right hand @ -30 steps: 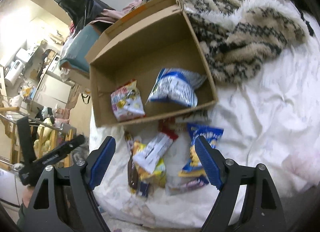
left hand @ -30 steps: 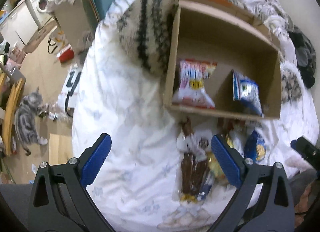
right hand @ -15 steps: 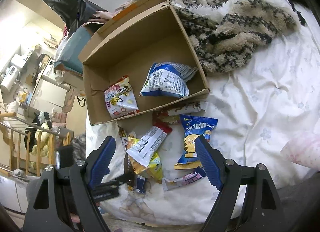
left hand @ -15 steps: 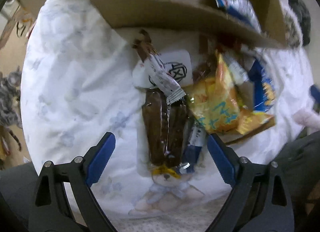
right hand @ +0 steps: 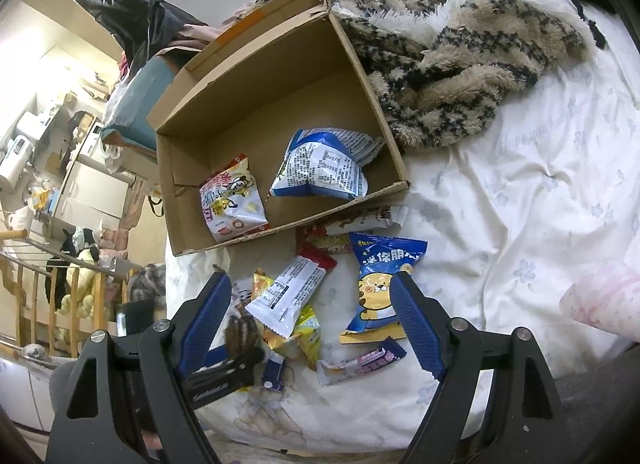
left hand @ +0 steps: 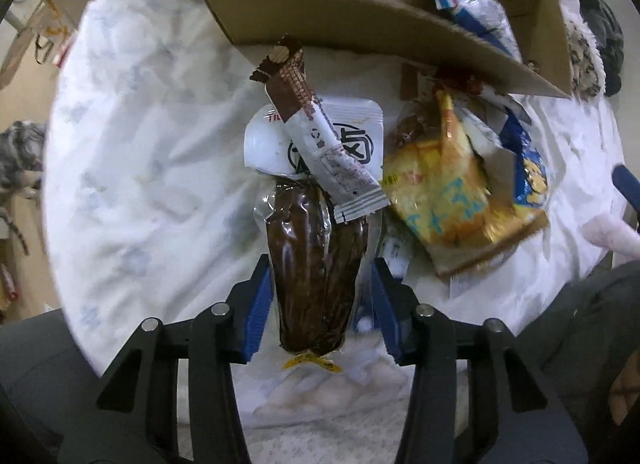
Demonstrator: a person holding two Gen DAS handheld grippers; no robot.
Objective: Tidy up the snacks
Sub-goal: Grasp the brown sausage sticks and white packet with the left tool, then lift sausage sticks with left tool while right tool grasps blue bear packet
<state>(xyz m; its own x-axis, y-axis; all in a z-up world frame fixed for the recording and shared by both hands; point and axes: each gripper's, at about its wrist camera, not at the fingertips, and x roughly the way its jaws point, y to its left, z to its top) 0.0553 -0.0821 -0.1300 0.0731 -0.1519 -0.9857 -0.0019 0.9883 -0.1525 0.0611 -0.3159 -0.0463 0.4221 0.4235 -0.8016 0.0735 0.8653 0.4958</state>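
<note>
A cardboard box [right hand: 200, 168] lies on the white bed and holds a pink-white snack bag [right hand: 232, 204] and a blue-white bag [right hand: 324, 172]. Several snacks lie in front of it. My left gripper [left hand: 318, 300] has closed in around a brown bread pack [left hand: 316, 260], its blue pads at the pack's two sides. A brown-white wafer bar [left hand: 316, 140] lies across a white pouch [left hand: 272, 140]. A yellow bag [left hand: 444, 188] lies to the right. My right gripper [right hand: 310, 324] is open and empty above the pile, over a blue cat-print bag [right hand: 380, 284].
A fuzzy striped blanket [right hand: 460, 68] lies right of the box. A grey cat [left hand: 20, 156] stands on the floor left of the bed. The bed edge [right hand: 320, 440] runs close below the snacks. A pink fluffy thing [right hand: 600, 300] lies at the right.
My left gripper has moved down and forward to the brown bread pack and narrowed its jaws around it. The right gripper has barely moved.
</note>
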